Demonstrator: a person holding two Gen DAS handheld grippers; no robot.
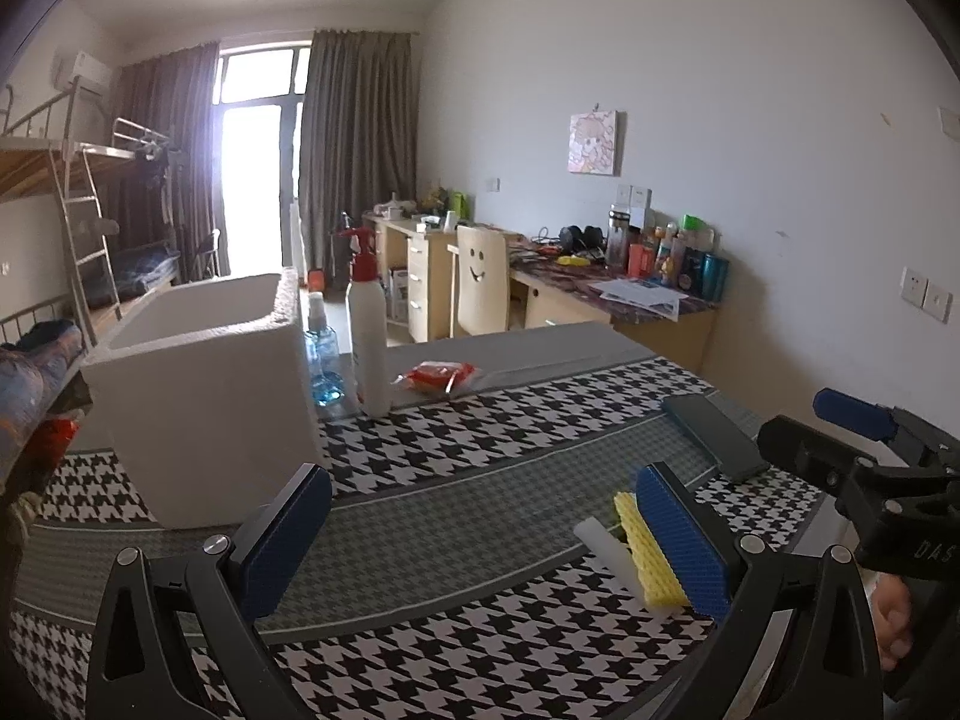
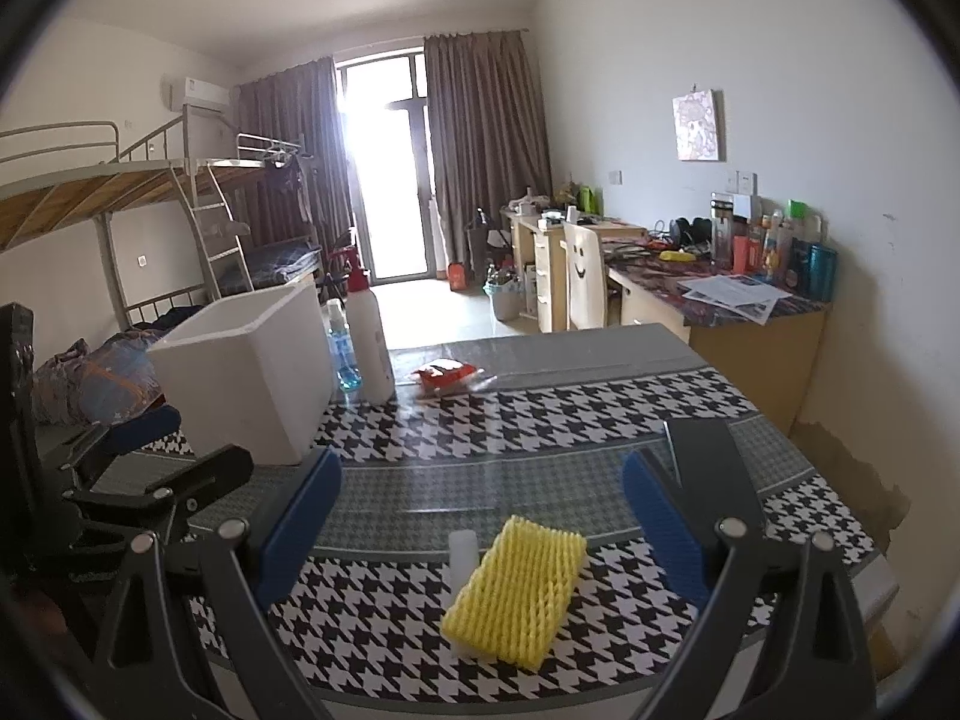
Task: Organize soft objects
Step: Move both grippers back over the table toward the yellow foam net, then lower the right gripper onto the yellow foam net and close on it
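A yellow foam net sleeve (image 2: 516,588) lies flat on the houndstooth tablecloth with a small white foam piece (image 2: 465,552) touching its left side. My right gripper (image 2: 480,525) hovers open just behind them, holding nothing. In the left wrist view the yellow sleeve (image 1: 648,558) and the white piece (image 1: 606,552) sit just inside the right finger of my left gripper (image 1: 480,540), which is open and empty. A white foam box (image 1: 210,384) stands open-topped at the table's left, ahead of the left gripper. Each gripper shows in the other's view: right gripper (image 1: 822,429), left gripper (image 2: 180,450).
A dark flat phone-like slab (image 2: 708,462) lies at the table's right. Behind the box (image 2: 246,372) stand a white spray bottle (image 2: 369,342) and a blue bottle (image 2: 342,354), with a red packet (image 2: 447,375) beside them. Bunk beds stand to the left, desks along the right wall.
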